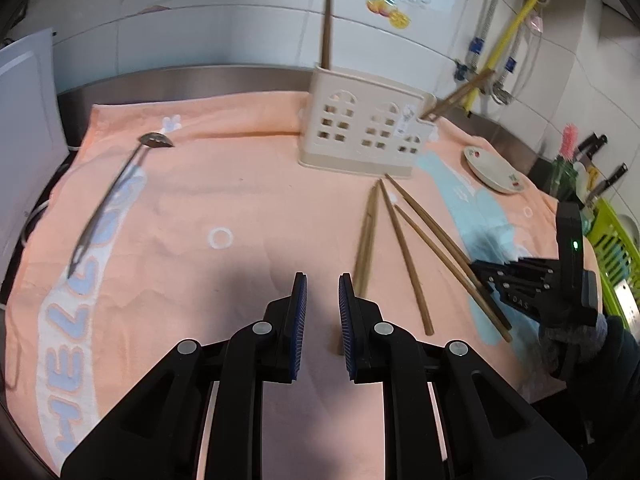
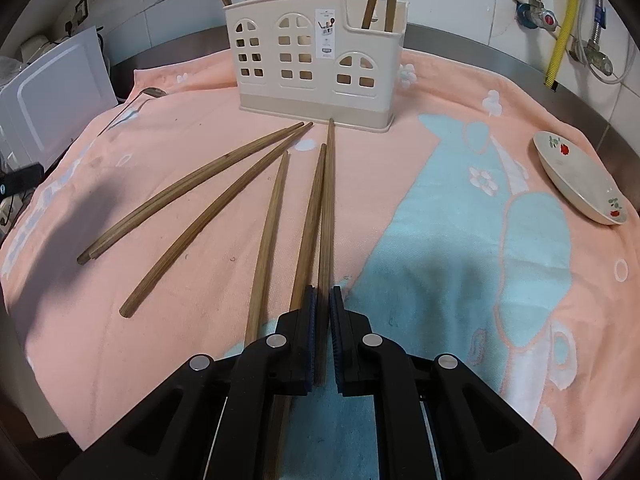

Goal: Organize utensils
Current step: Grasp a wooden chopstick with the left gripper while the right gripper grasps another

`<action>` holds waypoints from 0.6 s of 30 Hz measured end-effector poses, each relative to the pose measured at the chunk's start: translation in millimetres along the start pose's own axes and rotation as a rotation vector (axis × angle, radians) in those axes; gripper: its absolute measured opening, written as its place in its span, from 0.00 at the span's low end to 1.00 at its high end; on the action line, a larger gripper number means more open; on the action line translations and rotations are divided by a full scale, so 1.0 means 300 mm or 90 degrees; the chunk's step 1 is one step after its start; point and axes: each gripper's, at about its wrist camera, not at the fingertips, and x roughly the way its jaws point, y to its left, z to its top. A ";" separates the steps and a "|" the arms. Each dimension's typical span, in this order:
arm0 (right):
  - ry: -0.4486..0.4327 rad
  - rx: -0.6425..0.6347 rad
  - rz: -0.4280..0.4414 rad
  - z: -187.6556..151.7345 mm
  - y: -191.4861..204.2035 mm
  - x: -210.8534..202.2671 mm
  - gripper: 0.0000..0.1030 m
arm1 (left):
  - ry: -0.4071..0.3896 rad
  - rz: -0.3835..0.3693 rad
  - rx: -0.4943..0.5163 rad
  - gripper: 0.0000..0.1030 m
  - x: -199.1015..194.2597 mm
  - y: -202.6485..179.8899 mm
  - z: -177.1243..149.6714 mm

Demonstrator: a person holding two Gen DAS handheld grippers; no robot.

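Observation:
A beige utensil holder (image 2: 312, 68) with window cut-outs stands at the back of the peach towel (image 2: 400, 220), with chopsticks upright in its two ends. Several wooden chopsticks (image 2: 224, 204) lie loose on the towel in front of it. My right gripper (image 2: 323, 300) has its jaws nearly closed around the thick end of one chopstick (image 2: 327, 216) that still lies on the towel. My left gripper (image 1: 322, 284) is open and empty, low over the towel just left of the chopsticks (image 1: 404, 256). A metal spoon (image 1: 116, 196) lies at the far left. The holder (image 1: 360, 136) also shows in the left wrist view.
A small white dish (image 2: 580, 180) with red flowers sits on the towel's right side. A white appliance (image 2: 52, 92) stands at the left. Tiled wall, pipes and a yellow hose (image 2: 564, 24) are behind. A green rack (image 1: 612, 248) with knives is far right.

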 end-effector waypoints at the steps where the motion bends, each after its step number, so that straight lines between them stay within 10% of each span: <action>1: 0.000 0.003 0.001 -0.001 -0.001 -0.001 0.07 | 0.004 -0.001 0.004 0.16 0.009 -0.009 -0.004; 18: 0.001 0.018 0.016 -0.021 -0.015 -0.016 0.06 | 0.110 -0.050 0.053 0.11 0.279 -0.090 -0.002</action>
